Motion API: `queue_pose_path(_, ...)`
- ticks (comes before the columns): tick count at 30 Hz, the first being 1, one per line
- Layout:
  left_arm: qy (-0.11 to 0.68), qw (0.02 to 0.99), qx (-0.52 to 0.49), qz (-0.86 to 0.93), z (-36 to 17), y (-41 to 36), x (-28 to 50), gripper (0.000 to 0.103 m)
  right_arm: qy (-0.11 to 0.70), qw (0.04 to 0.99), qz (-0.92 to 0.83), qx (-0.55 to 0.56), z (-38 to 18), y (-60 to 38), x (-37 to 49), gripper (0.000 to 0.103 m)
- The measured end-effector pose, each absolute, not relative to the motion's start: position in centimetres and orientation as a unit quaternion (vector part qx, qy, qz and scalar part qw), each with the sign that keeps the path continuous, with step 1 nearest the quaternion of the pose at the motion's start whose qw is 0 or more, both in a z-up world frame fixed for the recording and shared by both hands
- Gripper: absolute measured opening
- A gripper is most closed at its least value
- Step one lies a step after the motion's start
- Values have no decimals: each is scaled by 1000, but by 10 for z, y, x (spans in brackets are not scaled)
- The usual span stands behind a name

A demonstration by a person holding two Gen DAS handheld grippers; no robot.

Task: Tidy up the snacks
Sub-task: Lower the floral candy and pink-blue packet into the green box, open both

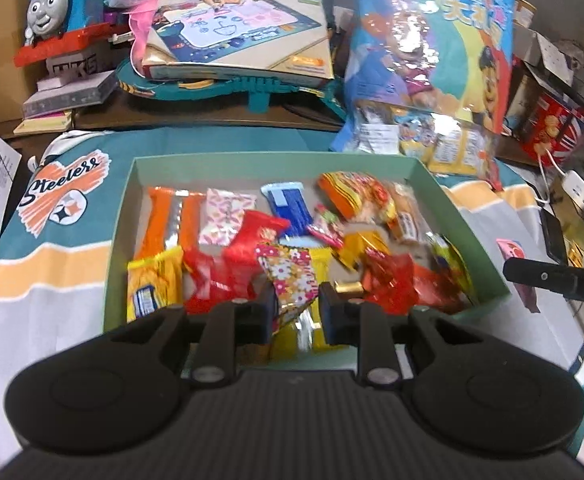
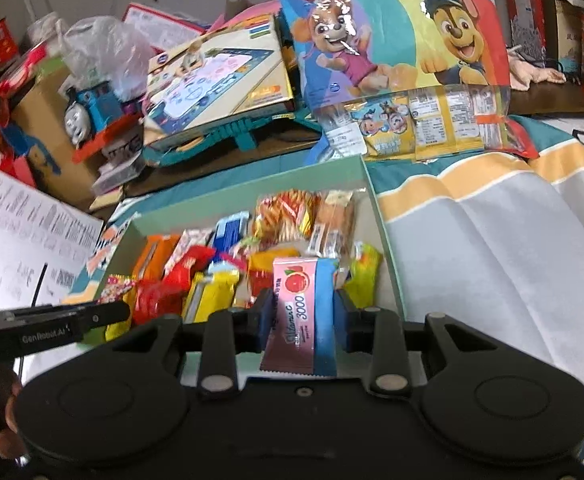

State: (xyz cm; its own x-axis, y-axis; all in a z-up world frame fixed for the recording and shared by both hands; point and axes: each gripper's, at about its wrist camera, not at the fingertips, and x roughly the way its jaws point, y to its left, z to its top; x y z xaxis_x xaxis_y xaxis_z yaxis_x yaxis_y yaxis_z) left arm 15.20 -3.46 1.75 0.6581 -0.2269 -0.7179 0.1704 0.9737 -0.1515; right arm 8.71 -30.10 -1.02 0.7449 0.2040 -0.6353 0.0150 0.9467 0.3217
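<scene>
You are working over a counter draped in a teal, cream and grey cloth [image 2: 491, 232], with clutter crowding the far edge: a toy train [image 1: 64, 4], a drawing-mat box [image 1: 236, 24] and a big cartoon-dog snack bag [image 2: 391, 28]. The green box [image 1: 463, 232] is sitting mid-cloth, holding the snacks. Your left claw [image 1: 295, 304] is clenching a flowered packet [image 1: 292, 280] above the box. Your right claw [image 2: 303, 312] is grasping a pink vitamin sachet [image 2: 295, 312].

a cluttered home room: toy train [image 1: 62, 8], play-mat box [image 1: 236, 24], cartoon snack bag [image 2: 391, 28], cardboard boxes piled behind a cloth-covered table [image 2: 491, 232].
</scene>
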Motion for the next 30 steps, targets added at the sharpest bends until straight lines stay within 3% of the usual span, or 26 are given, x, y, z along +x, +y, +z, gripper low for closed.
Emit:
queue_pose_path(13,418,901,-35,-111,1,-48,199,23,363,917,40,161,-25,-299,149,32)
queue_pose_path(16,422,899,-38,-115,-3,-55,205,26,360,918,39,160,-27,-298,158,36)
queue_pose_path(17,423,898,-38,-116,-5,-57,206,37,360,918,37,159,-28,-298,159,47)
queue_pose_path(18,427,896,-36,-117,-7,-60,207,58,359,919,34,159,-28,-297,159,57)
queue_pose_path(20,423,899,-33,-113,-10,-64,204,75,346,924,29,158,-26,-297,155,97)
queue_pose_path(24,422,900,-36,-102,-12,-64,198,98,337,930,30,143,-22,-293,146,103)
queue_pose_path(30,427,898,-51,-91,-9,-56,186,103,345,927,36,144,-20,-291,136,103)
